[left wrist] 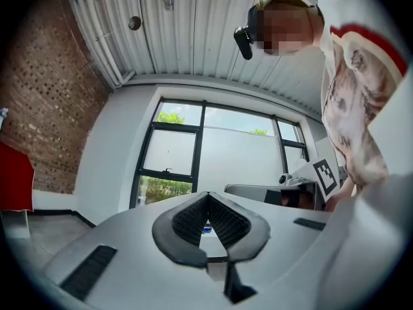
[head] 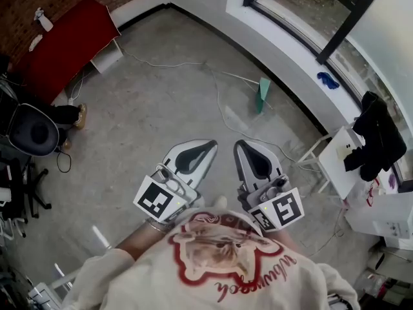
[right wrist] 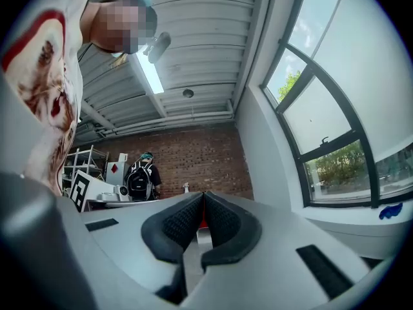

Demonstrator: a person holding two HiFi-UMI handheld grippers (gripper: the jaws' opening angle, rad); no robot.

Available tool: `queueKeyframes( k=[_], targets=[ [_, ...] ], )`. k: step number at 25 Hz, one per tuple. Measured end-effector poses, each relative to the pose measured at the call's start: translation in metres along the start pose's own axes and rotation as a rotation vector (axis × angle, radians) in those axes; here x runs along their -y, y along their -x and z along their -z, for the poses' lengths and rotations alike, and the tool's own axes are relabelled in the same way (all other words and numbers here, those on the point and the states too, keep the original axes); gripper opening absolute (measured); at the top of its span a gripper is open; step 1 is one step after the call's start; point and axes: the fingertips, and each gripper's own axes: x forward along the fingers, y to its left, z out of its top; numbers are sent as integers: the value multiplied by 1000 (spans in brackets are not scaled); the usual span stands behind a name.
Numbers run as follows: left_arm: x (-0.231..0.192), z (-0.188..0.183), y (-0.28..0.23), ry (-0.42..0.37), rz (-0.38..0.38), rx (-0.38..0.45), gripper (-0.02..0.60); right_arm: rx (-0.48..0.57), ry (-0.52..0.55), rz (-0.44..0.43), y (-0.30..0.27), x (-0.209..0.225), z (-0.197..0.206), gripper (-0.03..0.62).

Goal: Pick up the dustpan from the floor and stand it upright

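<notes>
Both clenched and empty, my left gripper (head: 205, 148) and right gripper (head: 244, 148) hang well short of the dustpan (head: 261, 94); arriving unopened, I'd only shove it.

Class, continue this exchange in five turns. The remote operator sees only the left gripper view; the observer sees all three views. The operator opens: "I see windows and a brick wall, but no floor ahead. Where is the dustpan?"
Observer: The green dustpan is on the floor ahead of the person, close to the wall under the window.
Operator: Is the right gripper holding anything?
Observer: No. The right gripper has its jaws together, with nothing between them.
Operator: Is there anything near the dustpan?
Observer: A white cable trails across the floor just beside it.
</notes>
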Motion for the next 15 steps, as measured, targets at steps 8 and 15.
queueKeyframes(
  k=[8, 15],
  targets=[
    [3, 5, -10, 12, 2, -8, 19, -6, -39, 19, 8, 15, 3, 26],
    [10, 11, -32, 24, 16, -16, 18, -14, -96, 66, 19, 43, 6, 26]
  ],
)
